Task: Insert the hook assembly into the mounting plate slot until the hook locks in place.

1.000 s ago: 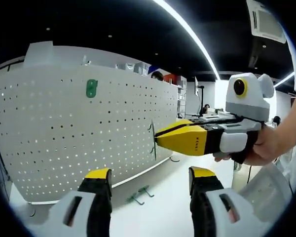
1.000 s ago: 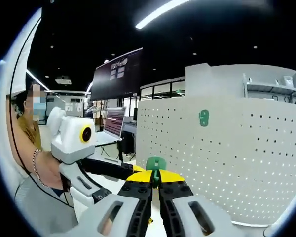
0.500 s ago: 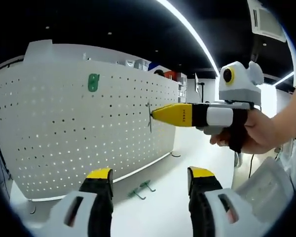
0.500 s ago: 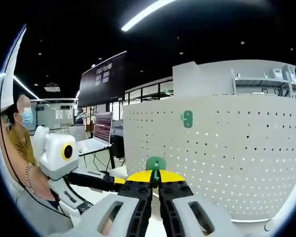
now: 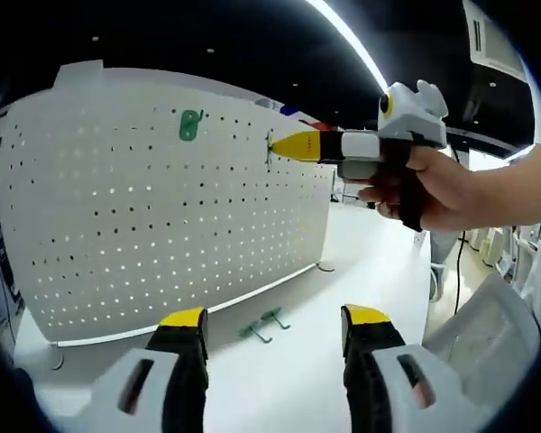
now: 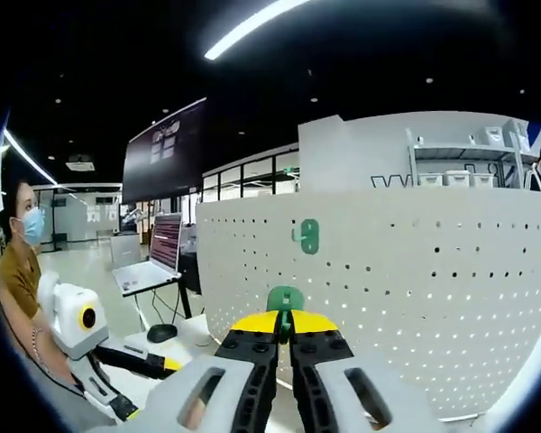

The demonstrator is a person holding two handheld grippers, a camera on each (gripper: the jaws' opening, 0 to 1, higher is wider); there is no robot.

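Observation:
A white pegboard mounting plate stands upright on the white table. One green hook is mounted near its top. My right gripper, held by a hand, is shut on a green hook assembly, with its tip close to the upper part of the board, right of the mounted hook. The right gripper view faces the pegboard and the mounted hook. My left gripper stands open low over the table, nothing between its jaws.
Loose green hooks lie on the table near the pegboard's foot. A person stands at the left, with a laptop behind. My left gripper shows low at the left.
My right gripper has risen with the hook, from the board's middle height to near its top. The left gripper stays open and low.

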